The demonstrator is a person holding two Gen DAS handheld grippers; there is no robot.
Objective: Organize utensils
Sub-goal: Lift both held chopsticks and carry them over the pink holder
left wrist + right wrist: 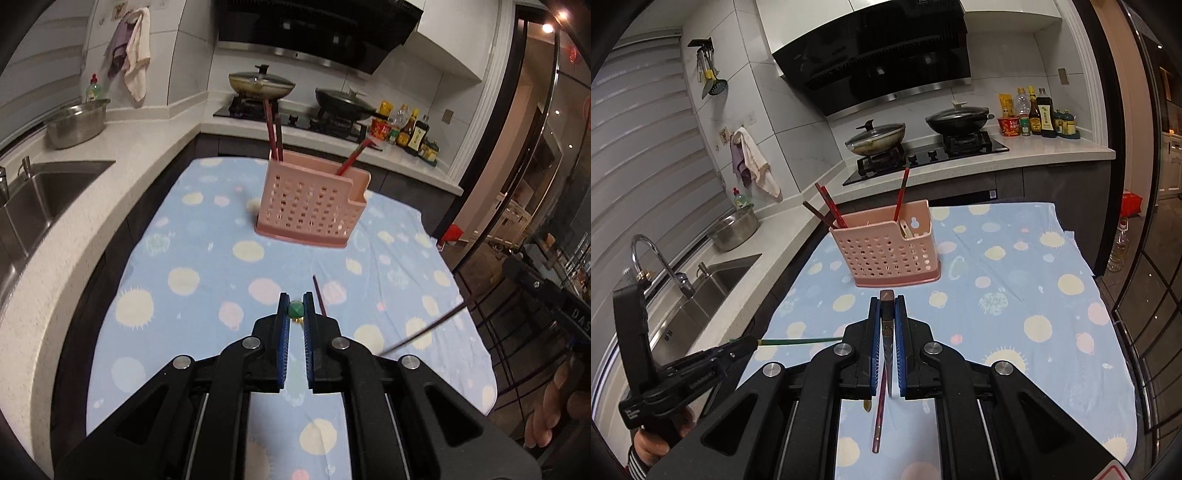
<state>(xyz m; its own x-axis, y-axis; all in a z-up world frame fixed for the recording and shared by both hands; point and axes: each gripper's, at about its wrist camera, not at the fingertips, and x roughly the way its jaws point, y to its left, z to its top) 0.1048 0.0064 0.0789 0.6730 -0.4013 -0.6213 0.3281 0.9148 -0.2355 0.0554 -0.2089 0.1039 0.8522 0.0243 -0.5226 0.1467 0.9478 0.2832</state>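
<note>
A pink perforated utensil holder [310, 203] [886, 254] stands on the dotted blue cloth with several red and brown chopsticks [827, 208] leaning in it. My left gripper [296, 306] is shut on a green chopstick [295, 309], seen end-on between the blue pads. From the right wrist view that gripper [751, 342] sits at the left, the green chopstick [798, 341] sticking out sideways. My right gripper [887, 301] is shut on a dark brown chopstick [887, 314]. One reddish chopstick [319, 295] [879, 417] lies on the cloth below the grippers.
The blue cloth [192, 280] covers a table beside a white counter with a sink [44, 199] and steel bowl [75, 125]. Behind the holder a stove carries two lidded pans [875, 136], with sauce bottles [1034, 114] to its right. A hand [554, 406] shows at the right edge.
</note>
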